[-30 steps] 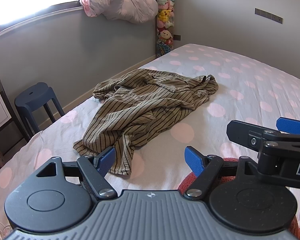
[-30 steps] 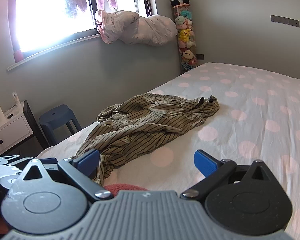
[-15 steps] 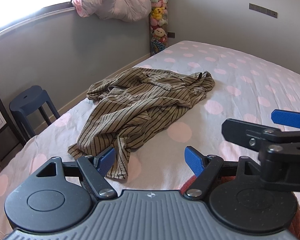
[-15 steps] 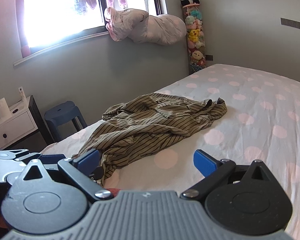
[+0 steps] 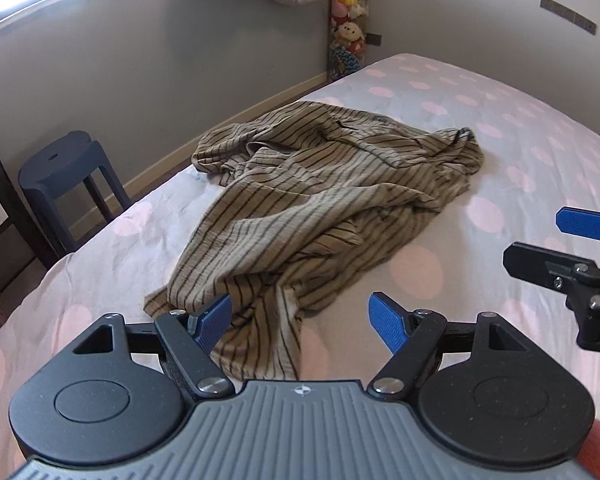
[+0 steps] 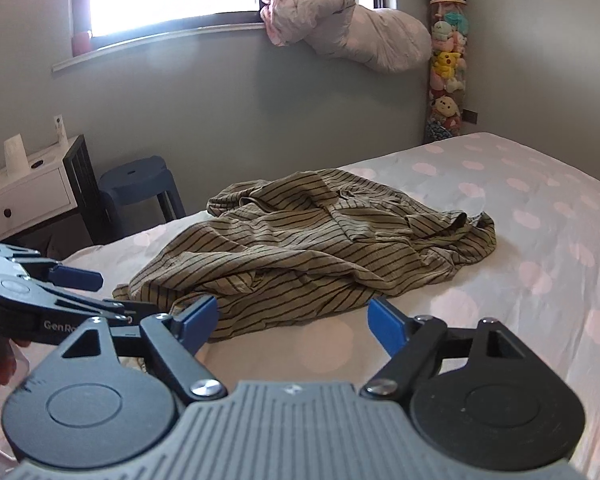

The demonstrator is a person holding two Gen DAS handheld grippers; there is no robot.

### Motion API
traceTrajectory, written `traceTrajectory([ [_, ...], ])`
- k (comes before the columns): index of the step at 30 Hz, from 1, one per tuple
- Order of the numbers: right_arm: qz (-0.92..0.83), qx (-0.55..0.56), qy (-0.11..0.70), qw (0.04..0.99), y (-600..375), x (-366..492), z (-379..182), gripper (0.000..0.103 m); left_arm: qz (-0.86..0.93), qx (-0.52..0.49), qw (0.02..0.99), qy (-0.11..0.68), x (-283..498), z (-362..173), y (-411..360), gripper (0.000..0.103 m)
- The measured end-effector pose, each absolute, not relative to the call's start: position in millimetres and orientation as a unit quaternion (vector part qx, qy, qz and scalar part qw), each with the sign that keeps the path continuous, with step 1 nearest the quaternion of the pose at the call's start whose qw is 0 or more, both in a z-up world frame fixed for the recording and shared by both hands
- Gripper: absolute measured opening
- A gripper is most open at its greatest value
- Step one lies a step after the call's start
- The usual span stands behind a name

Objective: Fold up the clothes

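Striped shirt (image 5: 320,216) lies crumpled in a heap on the bed (image 5: 520,128), on the polka-dot sheet, toward the side of the bed nearest the wall; tan with dark thin stripes, not folded, fabric bunched and overlapping itself. Left gripper (image 5: 300,320) hangs above the near hem of the shirt, fingers (image 5: 212,322) spread wide, nothing between them; left blue pad sits over the lowest hem fold in the view, can't tell if it touches the cloth. Right gripper (image 6: 292,320) also spread wide and empty, just short of the shirt's near edge, over bare sheet. In the left wrist view the right gripper shows at the right edge, blue pad and black linkage, off to the side of the shirt. In the right wrist view the left gripper comes in from the left edge, beside the shirt's hem corner. Dark blue stool (image 6: 140,184) stands on the floor between bed and wall, white drawer unit (image 6: 24,196) next to it. Pink bedding bundle (image 6: 348,28) hangs over the window sill, column of plush toys (image 6: 446,60) in the corner.
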State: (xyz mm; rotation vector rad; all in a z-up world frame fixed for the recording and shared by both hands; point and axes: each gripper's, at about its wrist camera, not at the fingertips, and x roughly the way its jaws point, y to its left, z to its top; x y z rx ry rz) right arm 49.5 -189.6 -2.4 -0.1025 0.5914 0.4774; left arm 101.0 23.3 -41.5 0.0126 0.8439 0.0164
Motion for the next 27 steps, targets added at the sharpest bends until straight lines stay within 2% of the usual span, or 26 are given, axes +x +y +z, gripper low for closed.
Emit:
traceTrajectory([
  [3,0.25,-0.086,0.289,0.92,-179,74,-16,0.072,0.019,0.007,0.907,0.42,120,-52,29,0.068],
  [7,0.269,-0.132,0.288,0.909,-164,108,-37,0.067,0.035,0.009,0.901,0.433,143,-67,37,0.064],
  [9,0.274,-0.155,0.29,0.904,-154,125,-49,0.064,0.042,0.009,0.897,0.439,155,-75,41,0.057],
  [13,0.281,-0.194,0.285,0.896,-136,153,-71,0.062,0.053,0.014,0.891,0.45,175,-89,47,0.053],
  [17,0.282,-0.216,0.274,0.894,-121,174,-83,0.061,0.055,0.015,0.891,0.45,184,-96,50,0.036],
  [19,0.285,-0.218,0.273,0.893,-113,183,-86,0.049,0.052,0.013,0.894,0.446,189,-94,50,0.032],
  [21,0.286,-0.217,0.284,0.889,-108,190,-87,0.013,0.045,0.017,0.895,0.444,194,-91,47,0.02],
  [22,0.284,-0.213,0.289,0.889,-108,192,-86,0.007,0.041,0.017,0.895,0.445,197,-90,46,0.017],
  [24,0.272,-0.197,0.291,0.896,-111,191,-80,0.001,0.031,0.011,0.896,0.443,201,-85,44,0.006],
  [27,0.243,-0.179,0.273,0.914,-127,180,-64,0.0,0.013,0.004,0.902,0.431,200,-74,36,0.002],
])
